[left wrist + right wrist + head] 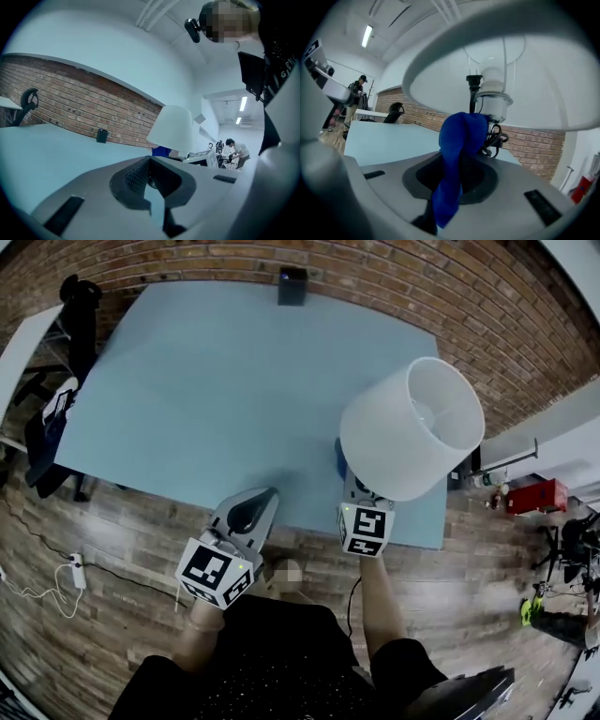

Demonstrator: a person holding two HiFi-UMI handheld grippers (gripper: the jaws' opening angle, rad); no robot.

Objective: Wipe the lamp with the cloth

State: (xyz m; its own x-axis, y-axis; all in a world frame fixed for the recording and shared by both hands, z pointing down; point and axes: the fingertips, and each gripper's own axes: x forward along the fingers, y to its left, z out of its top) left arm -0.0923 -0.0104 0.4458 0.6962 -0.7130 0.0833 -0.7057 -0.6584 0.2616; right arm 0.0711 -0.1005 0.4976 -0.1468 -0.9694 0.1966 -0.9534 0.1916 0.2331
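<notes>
Right gripper view: right tool (457, 174) clamps blue cloth (461, 133), centre frame, just below lamp (497, 101) socket. Left tool (150, 172) jaws together, empty. Wipe step starting; next move needs the cloth pressed onto the lamp.

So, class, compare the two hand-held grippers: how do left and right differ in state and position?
The left hand-held gripper is shut and empty; the right hand-held gripper clamps the blue cloth. The left sits clear of the lamp at the table edge; the right reaches under its shade. Both carry marker cubes.

No legible text, apparently.
</notes>
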